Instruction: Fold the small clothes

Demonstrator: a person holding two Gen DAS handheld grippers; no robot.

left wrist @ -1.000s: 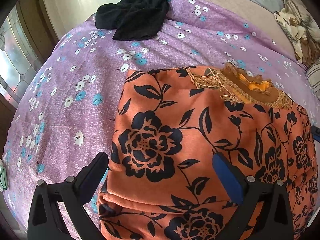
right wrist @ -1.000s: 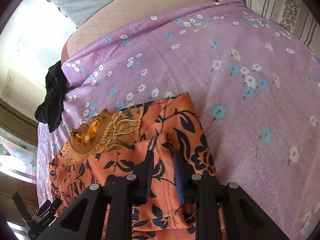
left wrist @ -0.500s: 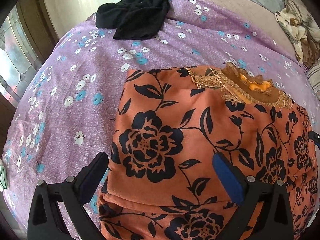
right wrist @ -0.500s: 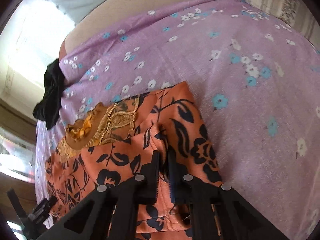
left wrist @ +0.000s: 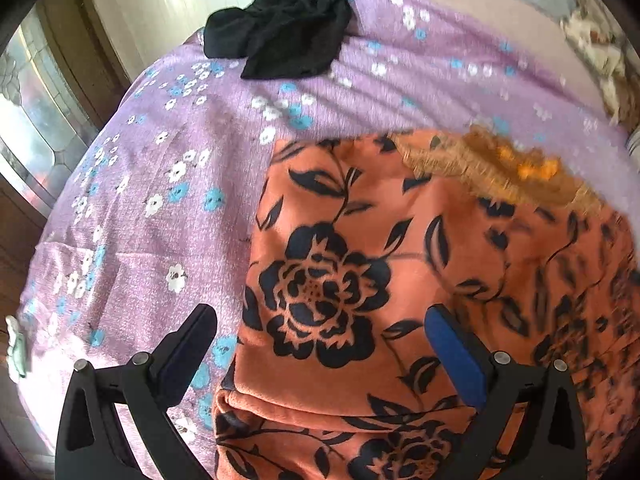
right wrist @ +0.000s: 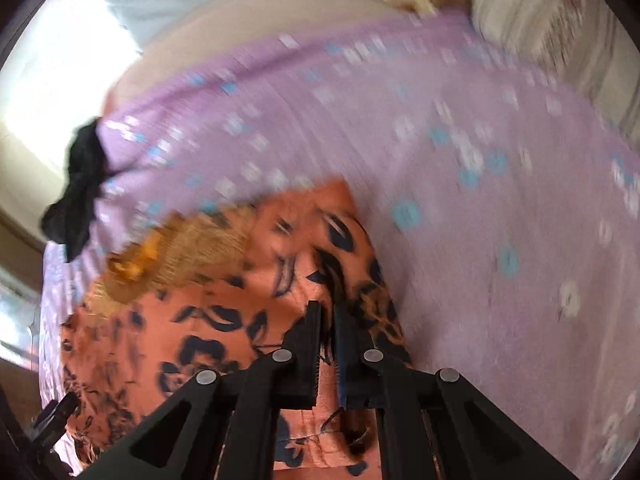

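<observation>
Left wrist view
- Left gripper (left wrist: 322, 326): it points steeply down at the bed, and its jaws stand wide apart with nothing pressed between them.
- Fingers (left wrist: 188, 350): the left one hangs over the purple sheet, the blue-padded right one over the cloth.
- Orange garment (left wrist: 360, 240): it lies flat on the purple floral bedsheet (left wrist: 160, 160); its left edge runs between the two fingers, and a fold crosses its near end.
- Neckline trim (left wrist: 492, 168): golden-brown, at the far right part of the garment, blurred.
- Black cloth (left wrist: 288, 36): bunched at the far edge of the bed, well apart from the garment.

Right wrist view
- Right gripper (right wrist: 328, 316): it also points steeply down; its jaws are closed on a pinched ridge of the orange garment (right wrist: 224, 320) near the right edge of it.
- Garment: it lies on the bedsheet (right wrist: 460, 240), with the trim (right wrist: 188, 256) on the far left.
- Black cloth (right wrist: 76, 192): at the left edge of the bed.
- Picture: strongly blurred.
</observation>
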